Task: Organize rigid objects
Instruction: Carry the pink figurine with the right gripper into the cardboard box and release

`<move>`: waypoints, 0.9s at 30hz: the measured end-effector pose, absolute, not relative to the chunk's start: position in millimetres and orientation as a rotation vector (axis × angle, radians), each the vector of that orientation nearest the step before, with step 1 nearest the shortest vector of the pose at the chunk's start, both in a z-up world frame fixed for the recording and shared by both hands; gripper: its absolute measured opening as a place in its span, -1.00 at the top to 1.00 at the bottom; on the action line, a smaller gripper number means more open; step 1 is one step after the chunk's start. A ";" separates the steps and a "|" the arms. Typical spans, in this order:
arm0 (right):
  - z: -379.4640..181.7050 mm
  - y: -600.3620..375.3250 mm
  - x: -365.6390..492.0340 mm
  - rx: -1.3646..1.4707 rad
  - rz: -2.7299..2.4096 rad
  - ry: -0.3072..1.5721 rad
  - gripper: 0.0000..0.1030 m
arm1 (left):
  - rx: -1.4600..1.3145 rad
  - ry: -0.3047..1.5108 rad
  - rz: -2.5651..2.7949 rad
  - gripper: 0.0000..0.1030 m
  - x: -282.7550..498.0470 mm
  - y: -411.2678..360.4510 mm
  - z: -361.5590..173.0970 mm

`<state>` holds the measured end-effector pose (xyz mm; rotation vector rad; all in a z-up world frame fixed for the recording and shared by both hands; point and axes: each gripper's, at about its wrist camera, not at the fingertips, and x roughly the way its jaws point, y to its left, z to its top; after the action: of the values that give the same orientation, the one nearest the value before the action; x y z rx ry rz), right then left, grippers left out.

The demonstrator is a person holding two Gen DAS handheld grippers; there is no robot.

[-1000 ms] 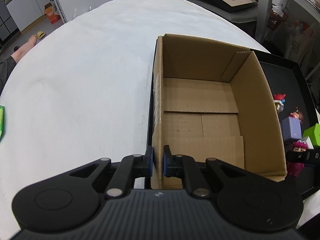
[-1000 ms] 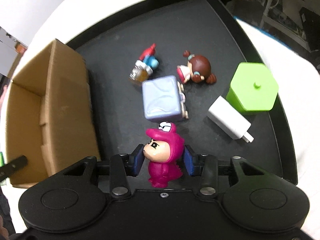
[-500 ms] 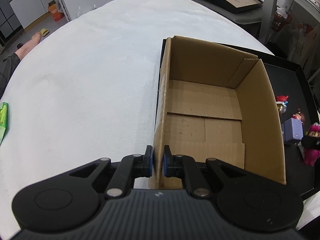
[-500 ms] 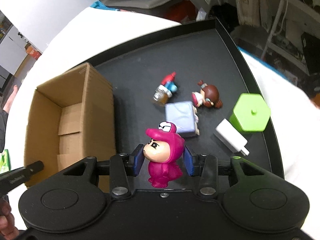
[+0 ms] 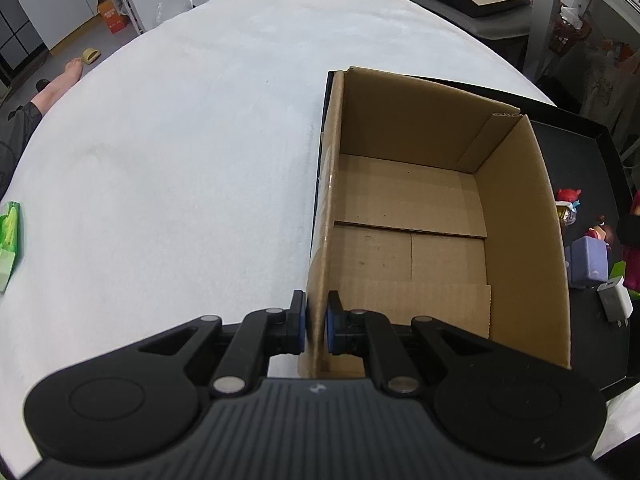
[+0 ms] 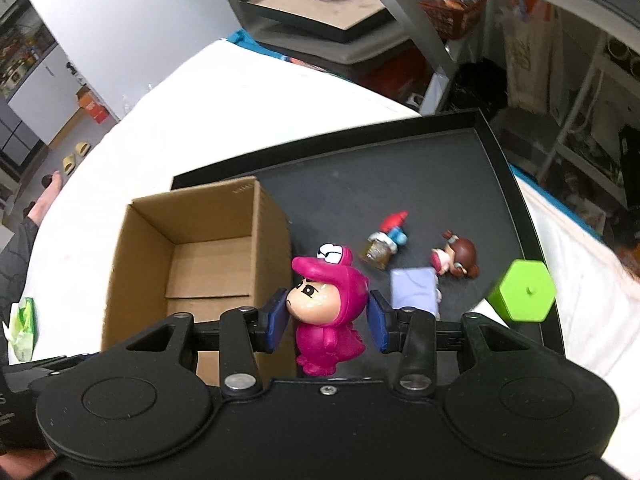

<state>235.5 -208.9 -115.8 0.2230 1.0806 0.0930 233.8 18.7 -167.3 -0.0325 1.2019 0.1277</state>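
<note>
My right gripper [image 6: 329,322] is shut on a pink-costumed toy figure [image 6: 334,312], held in the air over the black tray [image 6: 360,184] beside the cardboard box [image 6: 144,248]. The box [image 5: 520,216] is open-topped and holds nothing. My left gripper [image 5: 316,322] is shut on the box's near left wall, pads on both sides of it. On the tray lie a lilac cube [image 6: 412,290], a green hexagonal box [image 6: 522,296], a brown-haired doll [image 6: 458,258] and a small red-capped figure on a jar [image 6: 386,240]. A white charger [image 5: 614,304] shows in the left wrist view.
The tray and box rest on a white cloth-covered table [image 5: 180,160]. A green packet [image 5: 10,236] lies at the table's left edge. A person's bare foot [image 5: 64,84] is on the floor beyond the table. Shelving and clutter stand behind the tray.
My right gripper has risen with the pink figure off the tray and shifted left toward the box. The left gripper has kept its hold on the box wall.
</note>
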 end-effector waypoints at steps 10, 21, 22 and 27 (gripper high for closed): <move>-100.2 -178.3 244.0 0.182 0.166 1.055 0.20 | -0.056 1.233 0.118 0.83 234.7 22.0 -172.4; -99.4 -140.0 253.4 0.137 0.274 1.055 0.20 | -0.119 1.247 0.092 0.82 235.5 32.1 -175.8; -100.6 -136.1 254.7 0.135 0.284 1.059 0.20 | -0.121 1.246 0.089 0.82 235.5 32.5 -175.9; -107.7 -118.5 260.6 0.126 0.311 1.078 0.19 | -0.144 1.249 0.077 0.82 236.3 37.7 -176.1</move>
<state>260.6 -118.5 -107.7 0.1263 1.0777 0.3109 236.3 37.7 -176.1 -0.1437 1.2488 0.0770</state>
